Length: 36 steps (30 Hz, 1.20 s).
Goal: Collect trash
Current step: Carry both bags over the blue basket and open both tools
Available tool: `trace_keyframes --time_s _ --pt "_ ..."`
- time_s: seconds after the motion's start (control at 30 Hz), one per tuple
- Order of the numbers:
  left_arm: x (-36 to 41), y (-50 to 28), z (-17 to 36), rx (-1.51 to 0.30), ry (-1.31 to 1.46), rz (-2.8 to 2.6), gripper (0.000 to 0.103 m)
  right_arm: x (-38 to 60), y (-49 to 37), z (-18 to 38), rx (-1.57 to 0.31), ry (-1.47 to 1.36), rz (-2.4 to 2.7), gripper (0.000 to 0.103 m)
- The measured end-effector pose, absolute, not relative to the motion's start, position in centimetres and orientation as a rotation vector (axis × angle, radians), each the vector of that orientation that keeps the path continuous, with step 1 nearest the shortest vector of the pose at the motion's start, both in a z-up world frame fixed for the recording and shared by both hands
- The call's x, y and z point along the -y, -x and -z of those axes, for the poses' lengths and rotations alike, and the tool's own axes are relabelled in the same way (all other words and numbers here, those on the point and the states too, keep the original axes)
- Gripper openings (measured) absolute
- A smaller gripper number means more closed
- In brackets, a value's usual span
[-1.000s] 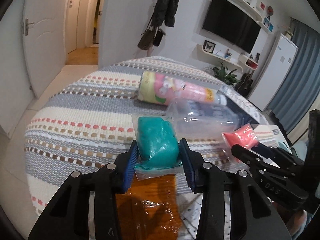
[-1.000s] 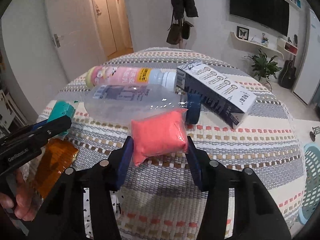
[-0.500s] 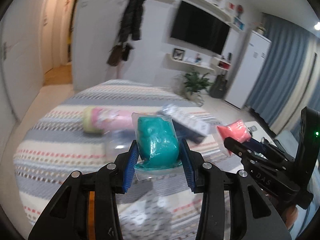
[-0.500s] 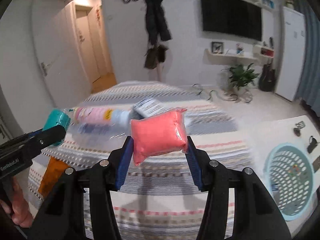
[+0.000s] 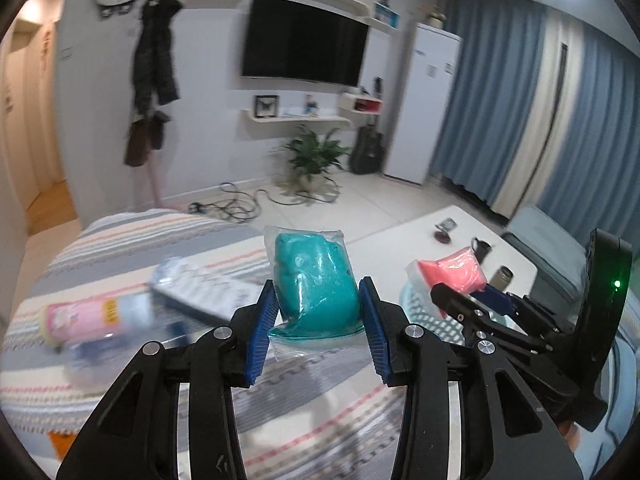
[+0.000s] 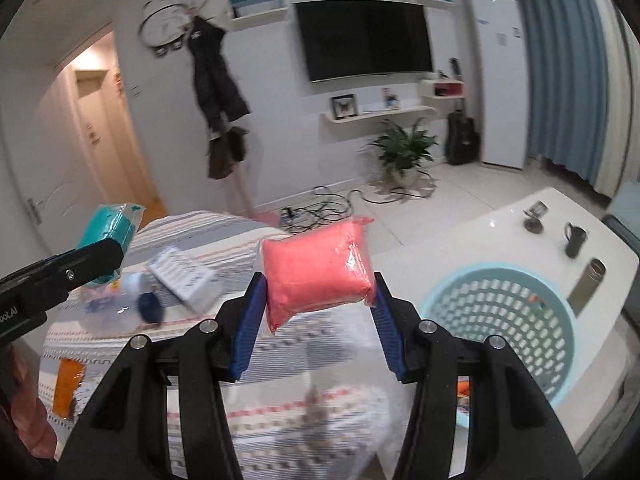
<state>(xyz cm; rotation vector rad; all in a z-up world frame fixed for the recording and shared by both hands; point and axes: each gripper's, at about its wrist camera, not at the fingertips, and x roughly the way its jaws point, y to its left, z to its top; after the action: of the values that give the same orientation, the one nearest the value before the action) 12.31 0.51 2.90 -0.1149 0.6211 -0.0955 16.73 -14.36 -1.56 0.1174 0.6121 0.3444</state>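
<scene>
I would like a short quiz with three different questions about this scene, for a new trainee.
1. Which colour is the packet in the left tool?
2. True or false: the right tool holds nothing.
3. The pink packet probably goes next into: A) basket B) mug C) plant pot

Key: 1. Teal. 2. False, it grips the pink packet. 3. A, likely, as the basket stands nearby on the right.
</scene>
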Motion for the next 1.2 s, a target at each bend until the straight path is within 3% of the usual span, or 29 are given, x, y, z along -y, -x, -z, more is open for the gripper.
trace_keyframes --time_s 0.53,1.03,1.2 --pt "12.7 -19.9 3.2 -0.740 0.020 0.361 0.040 28.5 -20.4 7.9 -0.698 -0.288 -0.099 0.049" --pt "17.6 -23.2 9.0 -0.860 -0.011 0.444 0.041 34.0 -21.6 14.2 -0.852 -0.352 0.038 0.050" --pt "17.5 -23.3 9.2 -0.861 0.005 0.444 0.056 34.6 -21.5 14.7 -0.878 -0.360 0.063 0.057"
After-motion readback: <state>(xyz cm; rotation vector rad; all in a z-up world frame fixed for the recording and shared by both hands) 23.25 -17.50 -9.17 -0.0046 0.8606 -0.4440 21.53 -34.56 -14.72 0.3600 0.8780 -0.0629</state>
